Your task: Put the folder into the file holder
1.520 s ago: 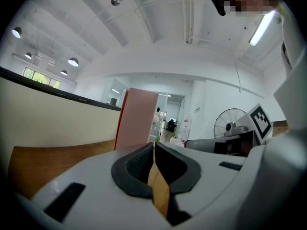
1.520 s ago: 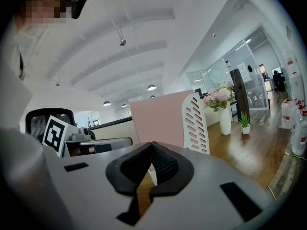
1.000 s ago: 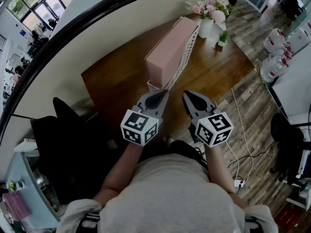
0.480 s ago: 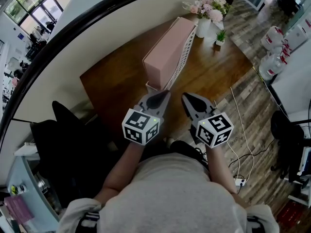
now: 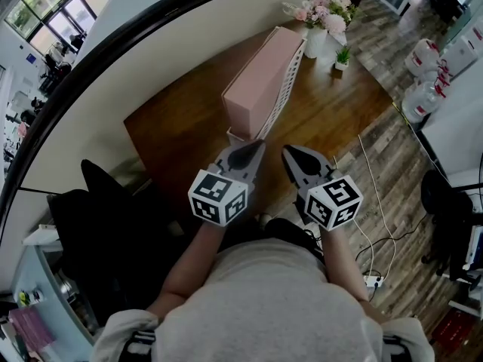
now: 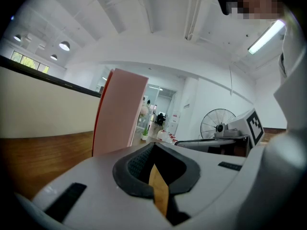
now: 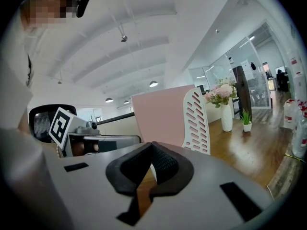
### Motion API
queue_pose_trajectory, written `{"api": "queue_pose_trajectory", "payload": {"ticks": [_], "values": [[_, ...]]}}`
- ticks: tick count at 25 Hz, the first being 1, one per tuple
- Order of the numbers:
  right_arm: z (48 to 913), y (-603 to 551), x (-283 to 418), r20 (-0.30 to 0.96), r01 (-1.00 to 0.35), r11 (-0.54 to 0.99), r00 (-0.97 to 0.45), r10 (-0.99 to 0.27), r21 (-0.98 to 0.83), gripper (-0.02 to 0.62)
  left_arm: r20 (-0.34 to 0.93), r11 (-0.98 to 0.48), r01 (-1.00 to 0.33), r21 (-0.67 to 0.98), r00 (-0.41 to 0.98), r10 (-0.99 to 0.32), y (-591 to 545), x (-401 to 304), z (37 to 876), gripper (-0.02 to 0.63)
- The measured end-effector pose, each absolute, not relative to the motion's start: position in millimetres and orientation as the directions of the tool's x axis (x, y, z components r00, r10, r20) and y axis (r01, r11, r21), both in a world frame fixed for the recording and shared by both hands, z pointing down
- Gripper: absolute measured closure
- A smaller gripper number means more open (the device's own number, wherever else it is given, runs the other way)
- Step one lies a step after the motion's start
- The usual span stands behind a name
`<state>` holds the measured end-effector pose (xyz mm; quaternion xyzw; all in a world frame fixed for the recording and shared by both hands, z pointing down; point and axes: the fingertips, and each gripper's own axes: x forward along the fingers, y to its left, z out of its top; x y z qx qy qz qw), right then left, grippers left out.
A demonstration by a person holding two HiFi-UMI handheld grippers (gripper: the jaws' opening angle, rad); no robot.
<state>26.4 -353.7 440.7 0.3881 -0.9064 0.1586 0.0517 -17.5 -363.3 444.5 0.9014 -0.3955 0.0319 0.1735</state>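
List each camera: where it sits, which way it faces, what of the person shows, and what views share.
Head view: on the person's head, looking steeply down at the desk; torso, forearms, left tool and right tool show.
Left gripper view: on the left tool, looking along its shut jaws at the pink folder.
Right gripper view: on the right tool, looking past its shut jaws at the folder in the white file holder, flowers beyond.
Shared: all three show the folder.

Bare table [image 5: 177, 123] flanks the file holder [image 5: 289, 85] — flower vase [image 5: 317, 44] and small plant [image 5: 346, 57] crowd its far right.
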Motion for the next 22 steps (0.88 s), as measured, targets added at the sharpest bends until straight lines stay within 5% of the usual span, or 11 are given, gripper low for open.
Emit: {"api": "queue_pose_trajectory", "payload": {"ticks": [22], "values": [[437, -354, 35, 0.190, -0.736, 0.631, -0.674, -0.714, -0.245, 0.588, 0.206, -0.648, -0.705, 0.287, 0.706, -0.677, -359, -6, 449, 0.594]]}}
